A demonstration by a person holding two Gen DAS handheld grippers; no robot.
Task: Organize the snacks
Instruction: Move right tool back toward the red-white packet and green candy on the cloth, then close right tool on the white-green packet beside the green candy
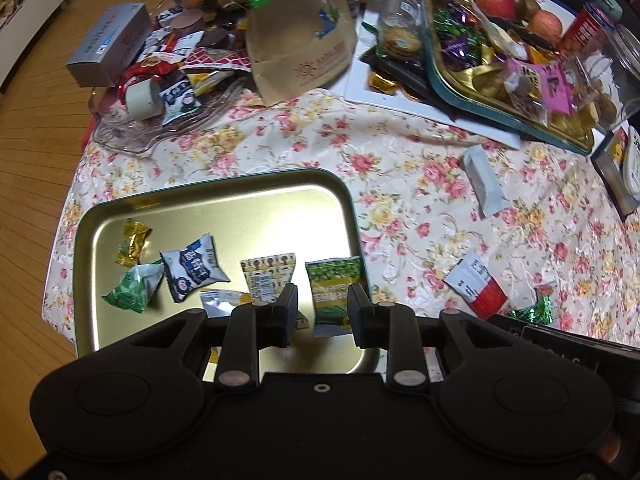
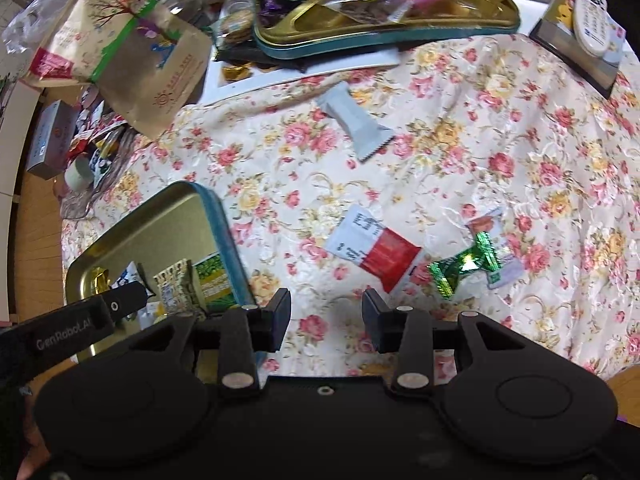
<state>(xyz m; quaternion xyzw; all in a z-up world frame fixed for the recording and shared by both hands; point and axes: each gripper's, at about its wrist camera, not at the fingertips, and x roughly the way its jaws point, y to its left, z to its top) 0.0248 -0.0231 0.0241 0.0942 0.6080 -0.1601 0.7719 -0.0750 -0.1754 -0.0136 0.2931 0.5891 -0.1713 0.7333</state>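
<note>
A gold tin tray (image 1: 240, 200) with a teal rim lies on the floral cloth and holds several snack packets, among them a green pea packet (image 1: 334, 280) and a blue-white packet (image 1: 192, 272). My left gripper (image 1: 322, 312) is open and empty just above the tray's near right part. My right gripper (image 2: 326, 318) is open and empty over bare cloth right of the tray (image 2: 224, 224). On the cloth ahead of it lie a red-white packet (image 2: 374, 248), a green foil candy (image 2: 464, 264) and a grey-white packet (image 2: 356, 124).
A second teal tin (image 2: 384, 36) full of sweets sits at the back. A brown paper bag (image 2: 132, 52), a glass dish (image 1: 152, 128) of wrappers, a grey box (image 1: 108, 44) and a remote (image 2: 592, 16) crowd the far edge. Wooden floor lies left.
</note>
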